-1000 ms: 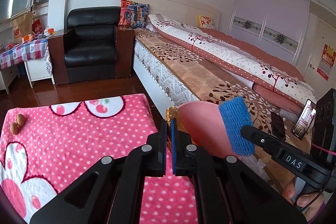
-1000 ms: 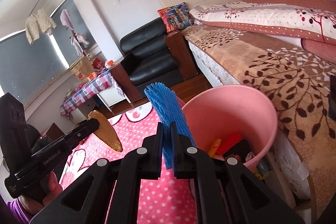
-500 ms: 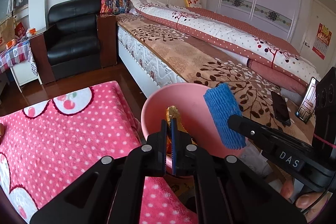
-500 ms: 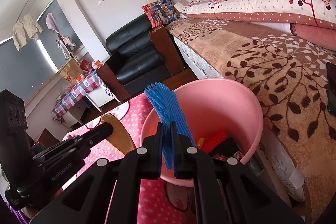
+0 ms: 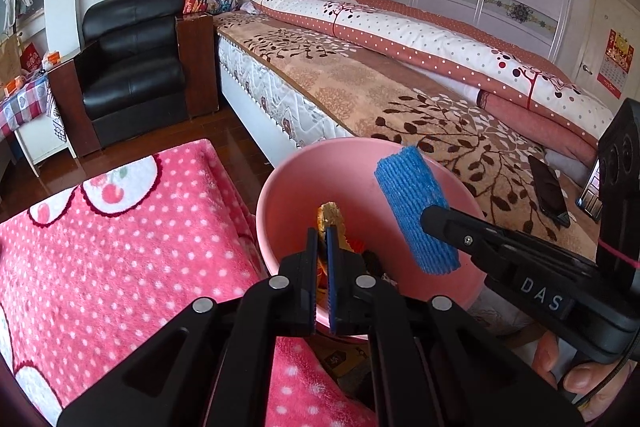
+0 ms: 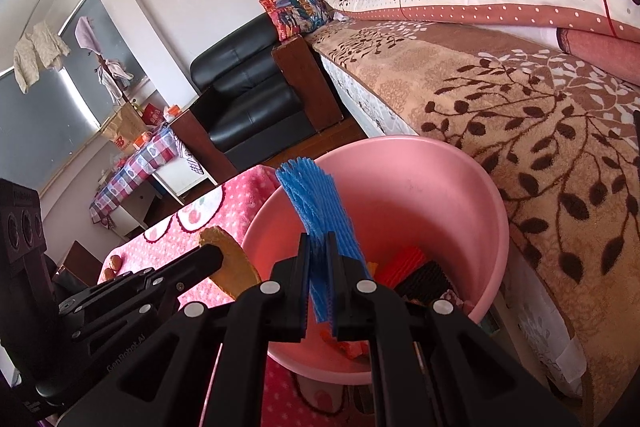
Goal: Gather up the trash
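Both grippers over pink bin (image 5: 280, 187). Left gripper (image 5: 322, 239) jaws pinch brown peel (image 5: 329, 213); right gripper (image 6: 319, 251) jaws pinch blue foam net (image 6: 316, 203). Both pieces likely light, soft, crushable; edge grips suffice.

Low surface (image 5: 100, 247) draped in pink fleece with white dots and cherry motifs; two walnuts (image 6: 112, 267) lying near its far corner. Just beside it, pink bin (image 5: 360, 187) between surface and bed (image 5: 360, 95). On the bed's brown leaf-print blanket, a dark phone (image 5: 550, 191).
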`<state>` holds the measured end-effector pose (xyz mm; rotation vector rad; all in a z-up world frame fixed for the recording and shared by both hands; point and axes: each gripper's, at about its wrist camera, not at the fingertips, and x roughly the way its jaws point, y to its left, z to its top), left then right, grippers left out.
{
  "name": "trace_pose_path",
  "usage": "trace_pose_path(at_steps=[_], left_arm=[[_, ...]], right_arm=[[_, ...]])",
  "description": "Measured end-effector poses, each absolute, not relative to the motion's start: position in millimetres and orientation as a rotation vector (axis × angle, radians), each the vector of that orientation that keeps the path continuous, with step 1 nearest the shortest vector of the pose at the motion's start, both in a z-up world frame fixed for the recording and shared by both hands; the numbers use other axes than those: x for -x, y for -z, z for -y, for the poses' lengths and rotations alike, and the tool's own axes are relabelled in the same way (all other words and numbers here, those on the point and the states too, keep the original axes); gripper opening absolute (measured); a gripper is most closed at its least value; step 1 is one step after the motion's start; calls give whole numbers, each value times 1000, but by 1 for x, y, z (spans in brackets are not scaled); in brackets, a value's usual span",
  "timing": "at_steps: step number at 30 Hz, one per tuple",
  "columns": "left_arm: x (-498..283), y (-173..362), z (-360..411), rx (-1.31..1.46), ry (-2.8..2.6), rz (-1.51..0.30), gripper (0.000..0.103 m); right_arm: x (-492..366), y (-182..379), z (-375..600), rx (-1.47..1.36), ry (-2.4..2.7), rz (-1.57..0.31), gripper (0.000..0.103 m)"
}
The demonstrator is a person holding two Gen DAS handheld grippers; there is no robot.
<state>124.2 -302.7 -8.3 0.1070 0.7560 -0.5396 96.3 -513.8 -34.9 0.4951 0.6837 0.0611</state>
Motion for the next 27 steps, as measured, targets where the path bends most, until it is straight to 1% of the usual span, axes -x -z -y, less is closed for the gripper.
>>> trace_pose_path(at_steps=[1,2,4,5,7,8,9,11,18,20,27], left_arm=[[-124,9,303,-107,540,-754,10],[-124,9,303,-109,538,-752,21],[-123,8,302,-107,543,-748,33],[-122,8,302,-104,546,-746,34],[-120,6,301,-103,545,-742,35],[-119,6,301,-103,543,-742,35],[-118,5,300,-100,543,-742,35],[-116,3,299,-98,541,-741,36],[-103,-6,287,-102,492,-702,36],[-99,-10,281,-102,467,-686,36],[-84,-22,262,-94,413,-643,35]], right_arm=[[-96,35,514,-496,-59,-684,7],[-96,36,515,-497,-56,-686,8],[-95,37,514,-500,-51,-689,8],[-94,38,515,-501,-49,-692,9],[-93,38,514,-495,-42,-695,9],[-92,38,514,-491,-40,-694,14],[-91,37,513,-483,-35,-693,17],[-88,35,512,-469,-28,-688,26],[-73,21,501,-411,-18,-655,36],[-65,16,494,-380,-11,-638,42],[-38,0,464,-293,-4,-594,54]])
